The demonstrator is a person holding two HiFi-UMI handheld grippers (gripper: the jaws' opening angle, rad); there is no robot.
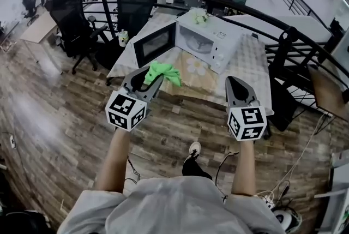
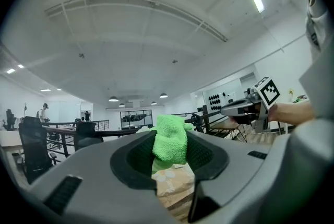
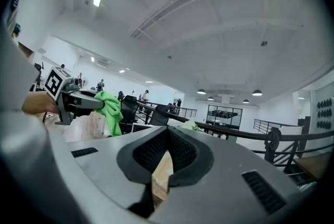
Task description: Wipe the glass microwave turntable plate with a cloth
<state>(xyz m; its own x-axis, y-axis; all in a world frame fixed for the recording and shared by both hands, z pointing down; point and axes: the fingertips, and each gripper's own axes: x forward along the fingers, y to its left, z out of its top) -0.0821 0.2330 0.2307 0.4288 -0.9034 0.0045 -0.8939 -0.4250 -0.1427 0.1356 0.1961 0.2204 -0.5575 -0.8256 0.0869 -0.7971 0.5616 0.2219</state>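
In the head view my left gripper (image 1: 155, 76) is shut on a bright green cloth (image 1: 164, 72), held in the air in front of the table. The same cloth (image 2: 170, 140) sticks up between the pads in the left gripper view. My right gripper (image 1: 233, 83) hovers level with it to the right, shut and holding nothing; in its own view the right gripper (image 3: 166, 151) has its pads meeting. A white microwave (image 1: 214, 37) stands on the table with its door (image 1: 155, 42) swung open to the left. The pale glass turntable plate (image 1: 194, 45) lies inside its cavity.
The table (image 1: 248, 64) has a floral covering and a small bottle (image 1: 124, 37) at its left corner. A green-white object (image 1: 199, 16) sits on the microwave. Black office chairs (image 1: 69, 17) and a curved black railing (image 1: 262, 17) stand behind. Cables (image 1: 283, 186) lie on the wooden floor at the right.
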